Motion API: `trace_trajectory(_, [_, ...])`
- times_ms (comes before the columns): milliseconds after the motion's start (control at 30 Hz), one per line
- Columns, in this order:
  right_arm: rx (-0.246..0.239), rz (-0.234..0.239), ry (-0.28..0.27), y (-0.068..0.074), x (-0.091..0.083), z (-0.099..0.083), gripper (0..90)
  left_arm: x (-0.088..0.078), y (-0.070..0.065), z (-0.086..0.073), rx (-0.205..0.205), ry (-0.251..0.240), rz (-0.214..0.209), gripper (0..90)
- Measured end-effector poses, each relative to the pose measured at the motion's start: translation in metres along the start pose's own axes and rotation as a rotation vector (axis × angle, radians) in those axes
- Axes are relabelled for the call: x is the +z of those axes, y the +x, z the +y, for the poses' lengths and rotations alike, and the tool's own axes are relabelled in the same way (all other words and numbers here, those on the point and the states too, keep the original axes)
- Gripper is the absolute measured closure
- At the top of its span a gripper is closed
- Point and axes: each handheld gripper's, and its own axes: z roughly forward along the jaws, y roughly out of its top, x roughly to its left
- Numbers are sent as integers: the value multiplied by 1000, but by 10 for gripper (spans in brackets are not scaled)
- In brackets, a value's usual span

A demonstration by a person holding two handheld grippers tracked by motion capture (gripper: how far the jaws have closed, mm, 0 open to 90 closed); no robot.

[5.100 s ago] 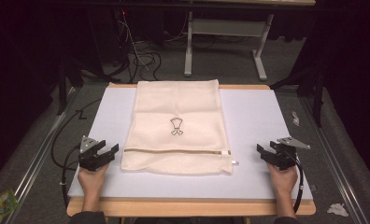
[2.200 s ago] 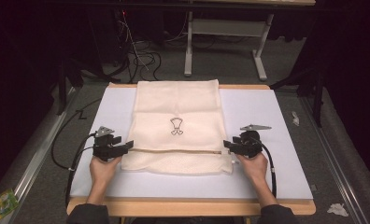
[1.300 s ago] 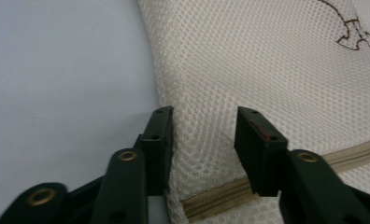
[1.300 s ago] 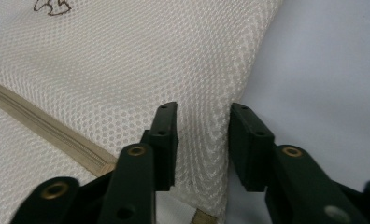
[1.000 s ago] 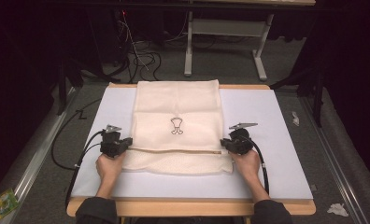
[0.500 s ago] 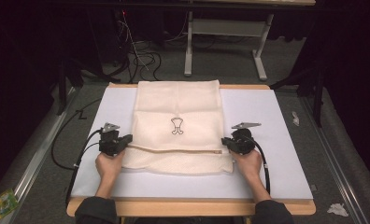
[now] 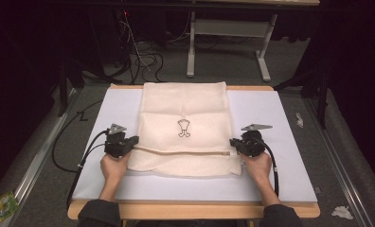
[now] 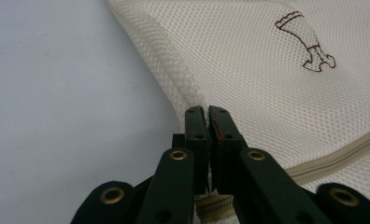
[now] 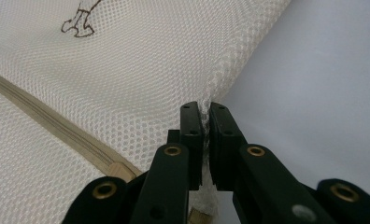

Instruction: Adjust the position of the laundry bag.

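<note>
A person seated at a white-topped table (image 7: 280, 123) pinches a cream mesh laundry bag (image 7: 185, 109) at both side edges, just beside its zipper (image 7: 181, 152). The left gripper (image 7: 129, 143) is clamped on the bag's left seam; in the left gripper view its black jaws stand pressed together on the stitched edge (image 8: 183, 88), with the mesh spreading away to their right and bare table to their left. The right gripper (image 7: 235, 144) is likewise clenched on the opposite seam, and in the right gripper view a sliver of netting (image 9: 204, 112) shows between the closed jaws, the tan zipper tape (image 9: 57, 126) running off to their left. The bag lies flat ahead of both hands, its small printed emblem (image 7: 183, 128) midway between the grippers and slightly beyond them, and the lower panel below the zipper sits nearest the person. The step in hand appears to be a fold or lift of the near end. To do it well, both grips should probably hold firm on the seams rather than on loose mesh, the hands should rise together and travel evenly so the zipper line stays straight, and the fabric should be kept lightly taut between the grippers so that no wrinkle forms. An uneven pull would likely skew the fold.
</note>
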Motion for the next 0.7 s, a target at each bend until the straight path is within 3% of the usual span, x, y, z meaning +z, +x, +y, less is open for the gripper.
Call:
trace_trajectory(133, [7, -4, -4, -4, -5, -2, 864, 1, -2, 1, -10, -13, -14, 872])
trace_trajectory(700, [35, -25, -25, -23, -27, -16, 862, 11, -27, 5, 45, -10, -60, 869])
